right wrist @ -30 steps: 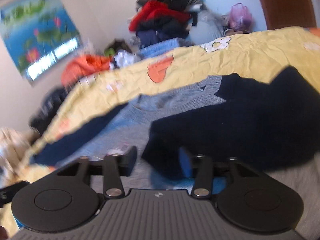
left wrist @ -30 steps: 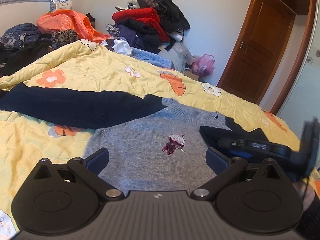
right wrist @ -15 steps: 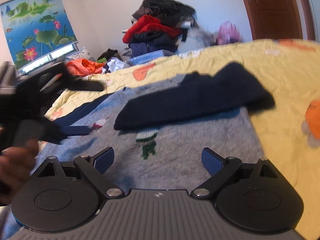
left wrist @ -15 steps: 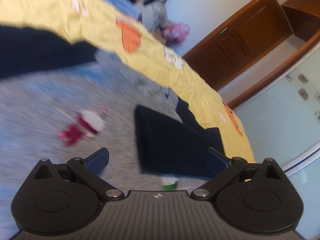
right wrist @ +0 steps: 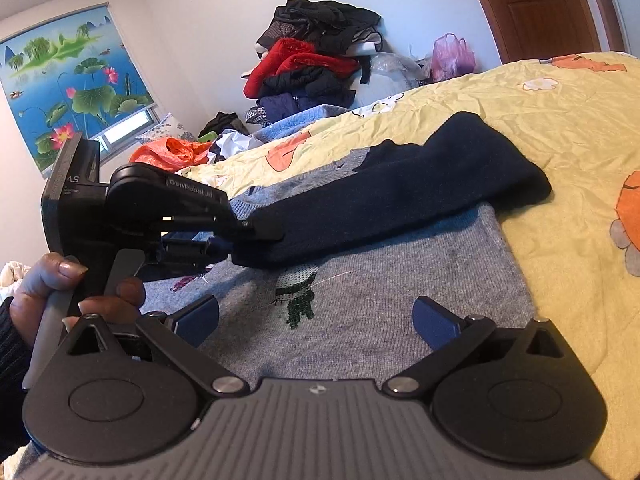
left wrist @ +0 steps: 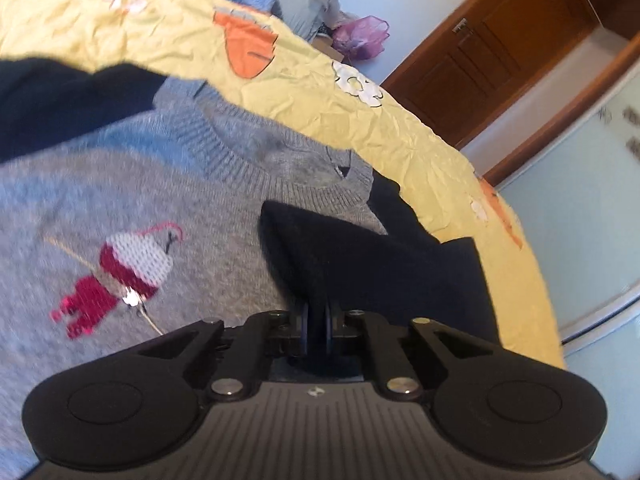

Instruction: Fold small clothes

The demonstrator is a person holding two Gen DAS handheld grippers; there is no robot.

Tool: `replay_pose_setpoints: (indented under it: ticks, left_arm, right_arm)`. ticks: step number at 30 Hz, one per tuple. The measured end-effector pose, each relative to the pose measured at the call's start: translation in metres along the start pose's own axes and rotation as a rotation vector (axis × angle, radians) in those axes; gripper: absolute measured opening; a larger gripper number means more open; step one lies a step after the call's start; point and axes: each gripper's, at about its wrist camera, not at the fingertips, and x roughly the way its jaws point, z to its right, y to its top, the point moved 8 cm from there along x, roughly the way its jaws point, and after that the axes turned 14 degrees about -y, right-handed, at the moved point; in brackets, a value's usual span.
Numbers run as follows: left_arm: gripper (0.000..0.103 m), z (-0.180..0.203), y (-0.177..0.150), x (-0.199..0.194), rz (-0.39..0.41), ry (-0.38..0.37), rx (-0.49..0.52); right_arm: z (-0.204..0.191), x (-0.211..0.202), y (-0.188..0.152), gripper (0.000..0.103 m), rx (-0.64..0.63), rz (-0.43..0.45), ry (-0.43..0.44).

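Observation:
A small grey knit sweater (left wrist: 224, 216) with navy sleeves lies flat on a yellow bedspread (left wrist: 360, 120). It also shows in the right wrist view (right wrist: 380, 280). The right navy sleeve (right wrist: 400, 196) is folded across the sweater's chest. My left gripper (left wrist: 316, 320) is shut on that sleeve's cuff end (left wrist: 320, 268); it shows in the right wrist view (right wrist: 264, 232) too. My right gripper (right wrist: 316, 320) is open and empty just above the sweater's lower body. The other navy sleeve (left wrist: 60, 100) stretches out to the left.
A heap of clothes (right wrist: 316, 60) is piled at the far side of the bed, with an orange bag (right wrist: 172, 152) beside it. A wooden door (left wrist: 500, 48) stands beyond the bed's far corner. The bedspread (right wrist: 560, 120) spreads to the right of the sweater.
My left gripper has closed on the cuff of the folded navy sleeve. My right gripper let go of that sleeve earlier and stays open over the sweater's body.

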Motion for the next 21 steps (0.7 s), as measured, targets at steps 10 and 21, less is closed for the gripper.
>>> replay_pose_setpoints:
  ticks: [10, 21]
  left_arm:
    - [0.005, -0.016, 0.038, -0.075, 0.131, 0.213, 0.253]
    - [0.006, -0.062, 0.011, -0.077, 0.070, 0.330, 0.272]
  right_arm:
    - [0.000, 0.000, 0.000, 0.102, 0.000, 0.000, 0.000]
    - [-0.005, 0.000, 0.001, 0.102, -0.051, -0.009, -0.023]
